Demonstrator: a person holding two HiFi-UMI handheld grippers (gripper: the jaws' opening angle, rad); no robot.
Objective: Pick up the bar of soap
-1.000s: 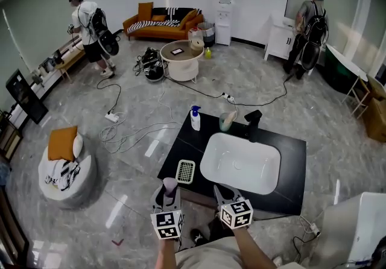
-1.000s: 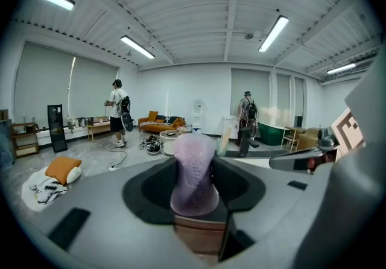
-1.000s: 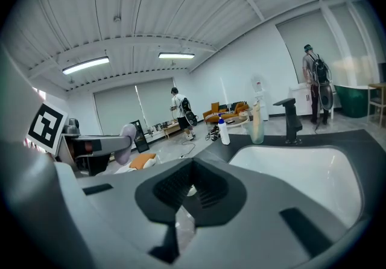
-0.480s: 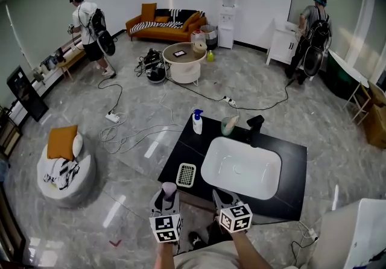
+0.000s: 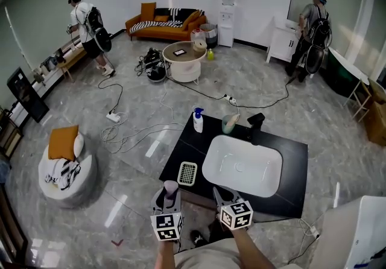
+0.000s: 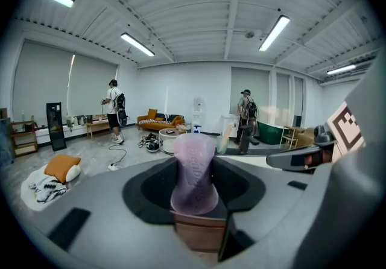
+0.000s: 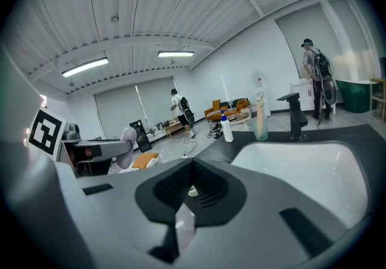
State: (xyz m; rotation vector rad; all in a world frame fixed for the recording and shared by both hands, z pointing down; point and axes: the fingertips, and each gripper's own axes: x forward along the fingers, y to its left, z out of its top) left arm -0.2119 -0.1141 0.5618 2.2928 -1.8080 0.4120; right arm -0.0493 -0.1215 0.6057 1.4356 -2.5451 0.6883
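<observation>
Left gripper (image 5: pixel 170 193) clamped on the bar of soap (image 6: pixel 194 171). The lilac bar stands upright between the jaws, in front of the black counter (image 5: pixel 181 148), near its left corner. We see embossed lettering on the bar's face, not legible. Right gripper (image 5: pixel 222 194) has its jaws together with nothing in them, and hangs just beside the left one. On the counter: white slotted tray (image 5: pixel 187 172) nearest the soap, white basin (image 5: pixel 242 170), black faucet (image 5: pixel 255 123), blue-capped spray bottle (image 5: pixel 197 120) with no readable label. Nothing sits between us and the bar
</observation>
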